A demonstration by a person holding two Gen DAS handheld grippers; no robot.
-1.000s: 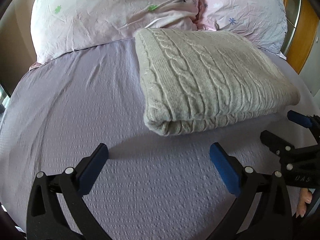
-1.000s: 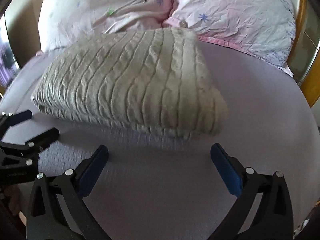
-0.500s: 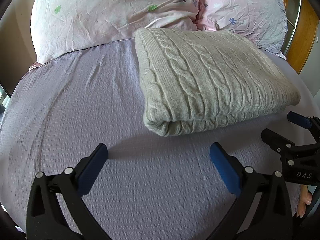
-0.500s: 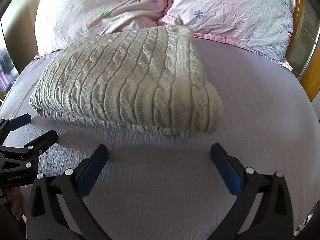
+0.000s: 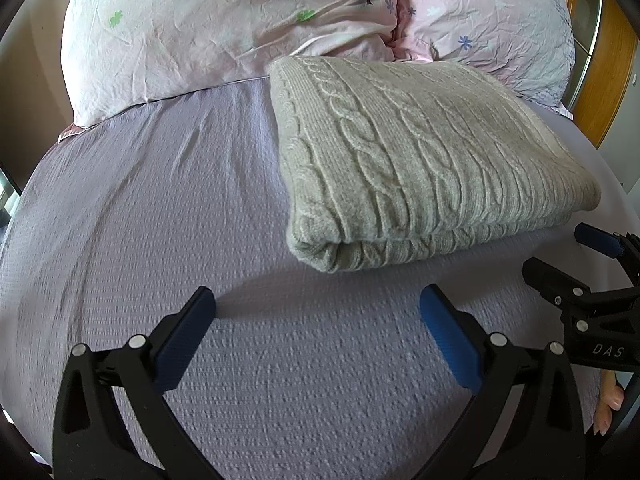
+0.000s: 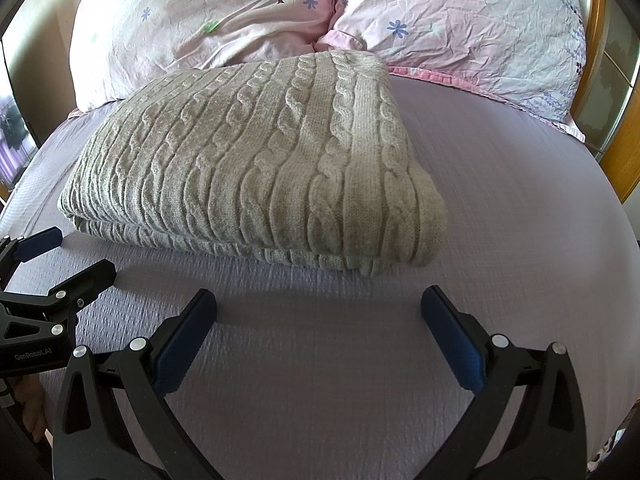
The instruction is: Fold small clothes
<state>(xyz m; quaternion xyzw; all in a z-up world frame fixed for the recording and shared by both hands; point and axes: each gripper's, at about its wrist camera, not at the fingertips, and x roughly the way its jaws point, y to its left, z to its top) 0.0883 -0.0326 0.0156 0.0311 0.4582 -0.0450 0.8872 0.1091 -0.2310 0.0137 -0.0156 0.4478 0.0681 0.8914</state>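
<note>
Sweater [image 5: 420,160] underside hidden against bedsheet [image 5: 160,240]

Plenty of bare lilac bedsheet [image 5: 152,208] is lying open to the left of the folded cable-knit sweater [image 5: 416,152] and in front of it, so the left gripper [image 5: 316,320] and right gripper [image 6: 318,320], both sitting spread wide with nothing between the fingers, are getting a flat strip to slide along right up to the near fold. The two pillows [image 6: 208,24] are crowding the far side, touching the sweater's back edge, so that way in is looking blocked. In the right wrist view the sheet is also running open to the sweater's right, with the wooden bed frame [image 6: 628,136] closing off that edge.
</note>
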